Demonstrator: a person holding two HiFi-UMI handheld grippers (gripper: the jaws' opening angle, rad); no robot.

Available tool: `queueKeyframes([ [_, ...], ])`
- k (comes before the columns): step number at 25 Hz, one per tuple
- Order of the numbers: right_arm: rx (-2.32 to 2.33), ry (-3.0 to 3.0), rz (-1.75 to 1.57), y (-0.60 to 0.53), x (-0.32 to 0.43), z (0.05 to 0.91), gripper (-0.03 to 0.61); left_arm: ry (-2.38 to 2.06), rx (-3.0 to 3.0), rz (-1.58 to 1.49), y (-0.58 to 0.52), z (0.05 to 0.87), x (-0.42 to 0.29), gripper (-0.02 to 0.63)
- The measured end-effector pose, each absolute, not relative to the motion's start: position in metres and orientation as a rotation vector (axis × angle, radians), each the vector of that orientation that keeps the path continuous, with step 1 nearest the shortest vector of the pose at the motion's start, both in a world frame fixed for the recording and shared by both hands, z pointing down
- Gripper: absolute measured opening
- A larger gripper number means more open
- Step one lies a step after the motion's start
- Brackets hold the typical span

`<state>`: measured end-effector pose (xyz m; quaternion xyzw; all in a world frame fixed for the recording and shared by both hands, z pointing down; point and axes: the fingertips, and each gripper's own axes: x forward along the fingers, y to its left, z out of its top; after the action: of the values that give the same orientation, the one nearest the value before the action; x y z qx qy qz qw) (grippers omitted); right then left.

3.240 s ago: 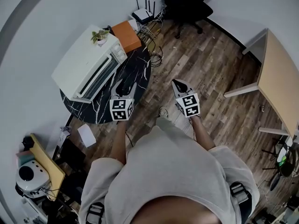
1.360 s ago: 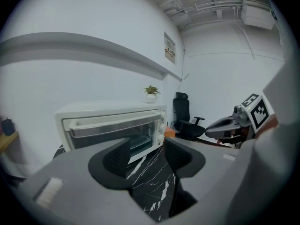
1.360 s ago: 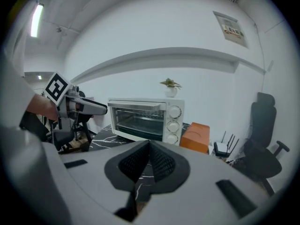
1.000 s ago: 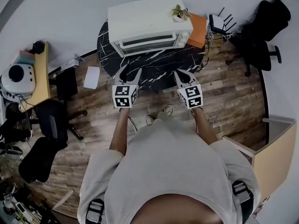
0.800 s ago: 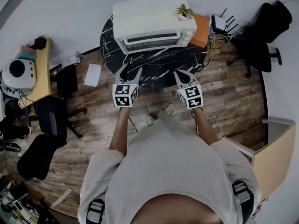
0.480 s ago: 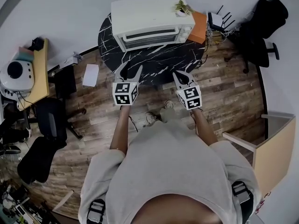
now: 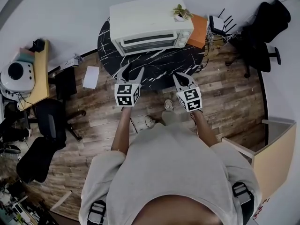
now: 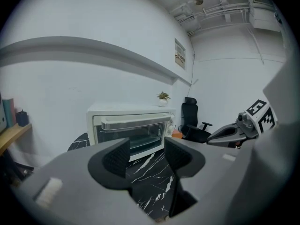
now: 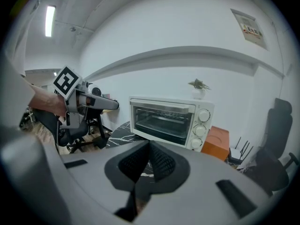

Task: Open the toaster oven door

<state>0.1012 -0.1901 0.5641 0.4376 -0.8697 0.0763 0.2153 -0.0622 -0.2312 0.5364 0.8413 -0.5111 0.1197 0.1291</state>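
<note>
A white toaster oven stands on a round black marble table, with its glass door shut and the handle along the door's top. My left gripper hovers over the table's near edge, open and empty. In the left gripper view the oven lies straight ahead beyond the left gripper. My right gripper is shut on nothing, also at the near edge. From the right gripper the oven is well ahead, its knobs on the right.
A small potted plant sits on the oven's right end. An orange box, a router and cables lie right of it. A black office chair is far right. A side desk with a white appliance is left.
Since 3.2 s ago the person has turned so the oven sits straight ahead. Over the last second both grippers have stayed at the table's near edge with only slight shifts.
</note>
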Motion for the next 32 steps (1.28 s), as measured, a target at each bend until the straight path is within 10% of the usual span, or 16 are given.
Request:
queueKeyframes([
  [32,1.088,-2.44,0.238,-0.246,0.133,0.576,0.012,-1.351,2.075,-0.21,-0.278,0.553,-0.039,0.232],
])
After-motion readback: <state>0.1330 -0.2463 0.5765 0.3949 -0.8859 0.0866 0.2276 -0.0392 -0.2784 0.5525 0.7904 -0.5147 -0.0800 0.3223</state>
